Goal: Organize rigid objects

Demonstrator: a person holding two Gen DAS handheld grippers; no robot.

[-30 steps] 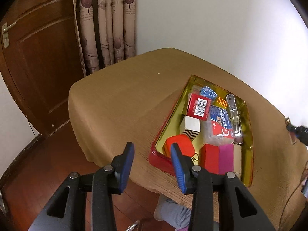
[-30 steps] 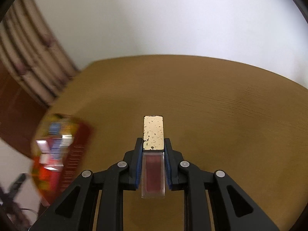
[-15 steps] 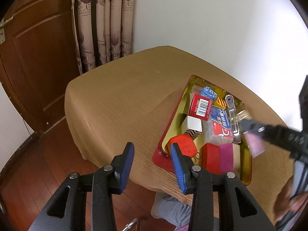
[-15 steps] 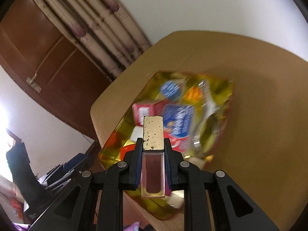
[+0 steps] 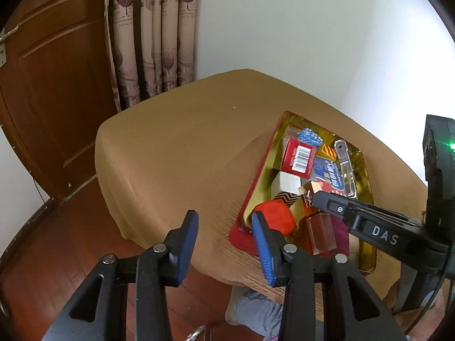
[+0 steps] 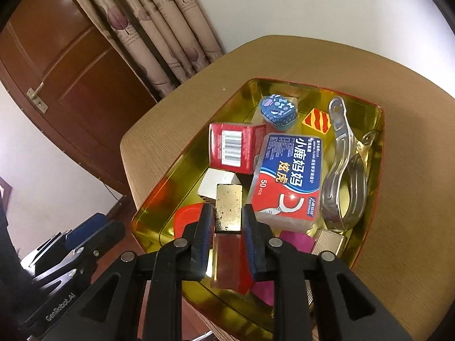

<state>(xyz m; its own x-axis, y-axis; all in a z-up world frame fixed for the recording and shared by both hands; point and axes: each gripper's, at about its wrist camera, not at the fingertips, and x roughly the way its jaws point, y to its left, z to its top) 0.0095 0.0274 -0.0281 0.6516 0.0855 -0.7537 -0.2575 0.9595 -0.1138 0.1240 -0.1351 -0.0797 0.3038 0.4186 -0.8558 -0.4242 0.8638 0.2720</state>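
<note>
Bottle (image 6: pixel 229 213), gold cap & clear reddish body, sat clamped in my right claw (image 6: pixel 227 221) over the tray (image 6: pixel 379 153). Looked stiff, light, prob slick (glassy sides), so I gripped its flat sides. Left claw (image 5: pixel 224 236) hung apart, empty.

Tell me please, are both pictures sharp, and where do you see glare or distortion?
Left wrist view: sharp, the wall washed out bright at right, the door bowed by the fisheye, corners black. Right wrist view: also sharp, the gold tray mirrors its contents, a small glint on the floss box, the metal clip shiny.
</note>
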